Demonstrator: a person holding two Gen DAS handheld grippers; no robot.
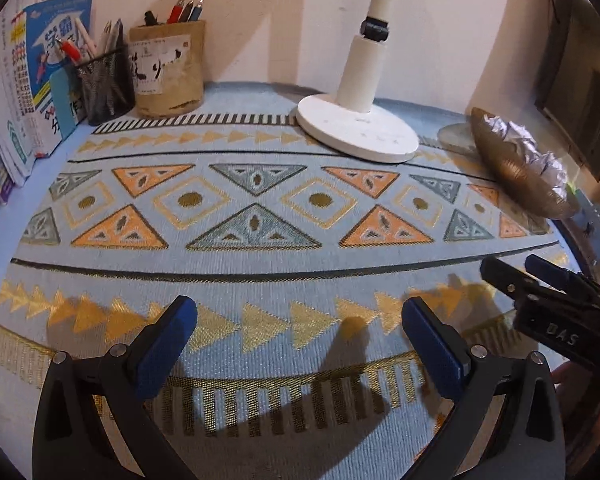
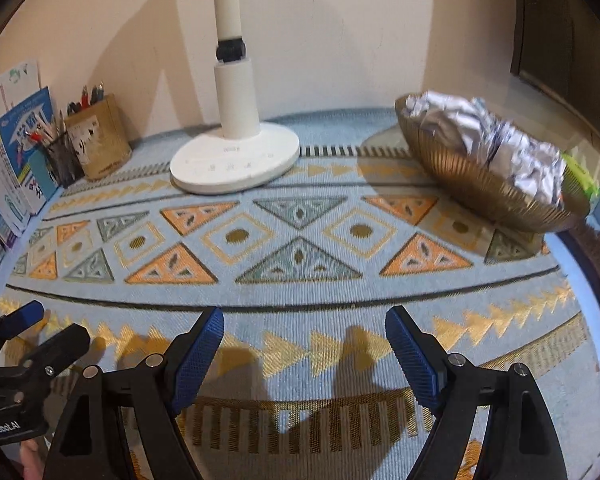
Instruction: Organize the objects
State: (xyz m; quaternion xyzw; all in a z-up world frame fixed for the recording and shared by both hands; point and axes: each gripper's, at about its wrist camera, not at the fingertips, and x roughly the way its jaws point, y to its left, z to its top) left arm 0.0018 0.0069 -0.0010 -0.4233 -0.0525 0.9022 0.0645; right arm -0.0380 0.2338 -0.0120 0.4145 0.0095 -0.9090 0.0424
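Note:
My left gripper (image 1: 300, 320) hangs open over the patterned blue tablecloth (image 1: 260, 276), with nothing between its blue pads. My right gripper (image 2: 304, 336) is also open and empty above the cloth's front part. Each shows at the edge of the other's view: the right gripper (image 1: 512, 266) at the right, the left gripper (image 2: 58, 322) at the left. A gold ribbed bowl (image 2: 480, 188) at the back right holds crumpled white paper (image 2: 500, 136). At the back left stand a black mesh pen cup (image 1: 104, 88) and a tan holder (image 1: 168, 76), both with pens.
A white lamp base (image 1: 356, 128) with its post stands at the back centre against the wall. Books (image 1: 40, 80) lean upright along the left edge. The table's right edge runs just past the bowl (image 1: 512, 176).

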